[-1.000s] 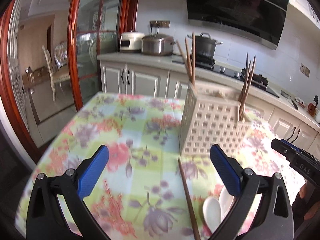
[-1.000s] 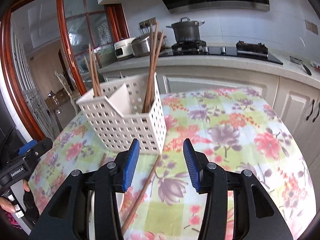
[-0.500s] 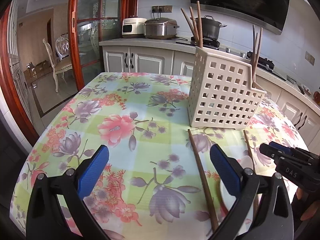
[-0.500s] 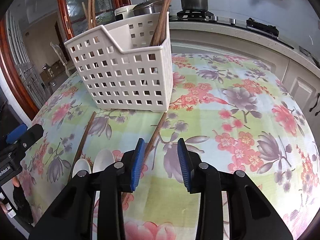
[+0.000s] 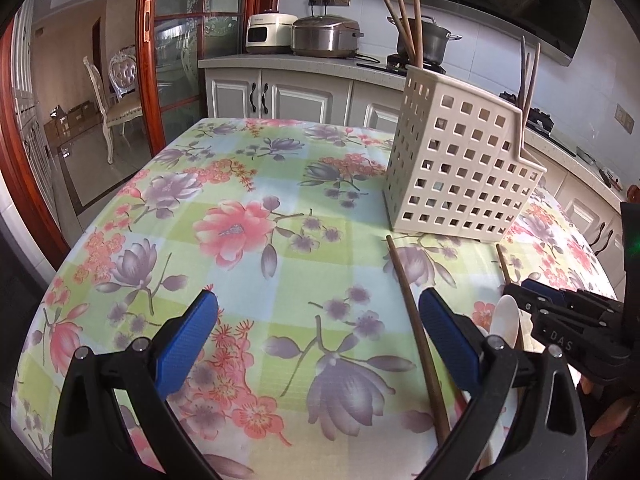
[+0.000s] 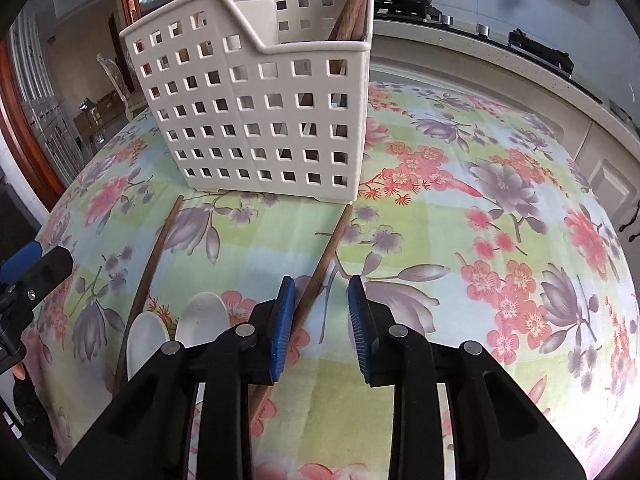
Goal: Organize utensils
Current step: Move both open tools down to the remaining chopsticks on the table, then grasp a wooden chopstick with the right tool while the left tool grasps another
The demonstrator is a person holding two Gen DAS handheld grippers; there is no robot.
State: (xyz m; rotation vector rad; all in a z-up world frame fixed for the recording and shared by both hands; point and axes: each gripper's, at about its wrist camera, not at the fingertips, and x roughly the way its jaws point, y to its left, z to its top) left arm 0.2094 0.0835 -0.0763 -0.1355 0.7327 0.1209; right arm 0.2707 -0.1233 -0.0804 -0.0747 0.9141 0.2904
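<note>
Right tool (image 6: 320,312): my jaws were closing, already narrow, with a wooden chopstick (image 6: 326,248) lying between them close to the left pad; the pads were not yet pressing on it.
Left tool (image 5: 316,336): I held it wide open with nothing between the pads.
Second chopstick (image 5: 416,328): flat on the bench (image 5: 240,264), at about 2 o'clock from my left tool.
Spoons (image 6: 176,324): two white ones at 9 o'clock from my right tool.
Basket (image 6: 260,120): white, perforated, at 12 o'clock, with chopsticks standing in it.
</note>
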